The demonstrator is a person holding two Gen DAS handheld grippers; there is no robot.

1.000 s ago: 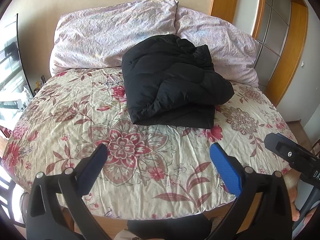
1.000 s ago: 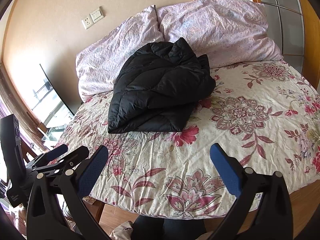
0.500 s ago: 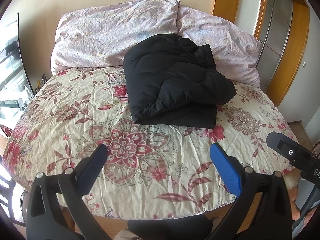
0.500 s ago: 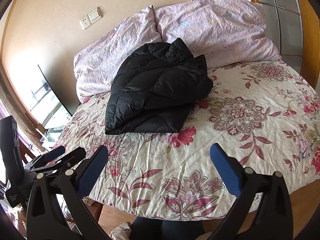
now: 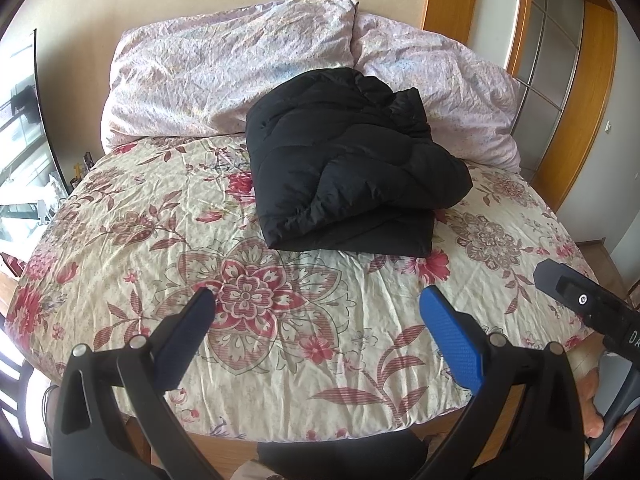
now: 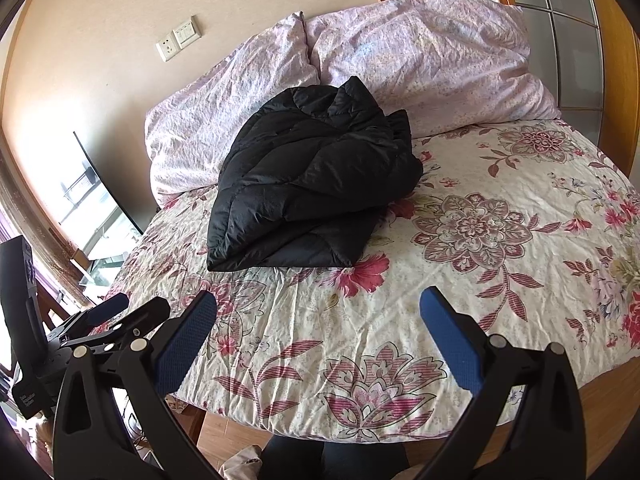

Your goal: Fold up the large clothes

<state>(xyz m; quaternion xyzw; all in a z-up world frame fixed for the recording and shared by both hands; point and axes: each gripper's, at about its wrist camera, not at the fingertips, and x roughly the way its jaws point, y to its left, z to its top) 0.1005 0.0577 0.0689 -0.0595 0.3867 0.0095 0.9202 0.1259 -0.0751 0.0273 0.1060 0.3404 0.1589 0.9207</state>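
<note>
A black quilted puffer jacket lies folded into a thick bundle on the floral bedspread, its far end against the pillows. It also shows in the right wrist view. My left gripper is open and empty, held over the near edge of the bed, well short of the jacket. My right gripper is open and empty too, over the near edge further right. The left gripper also shows in the right wrist view at the lower left.
Two pale pink pillows lean against the wall behind the jacket. A dark-framed glass panel stands left of the bed. A wood-framed door with frosted glass stands at the right. The bed's wooden edge runs below the spread.
Both grippers have drifted slightly, so the jacket sits a little further left in the right wrist view. The jacket has not moved and both grippers stay open.
</note>
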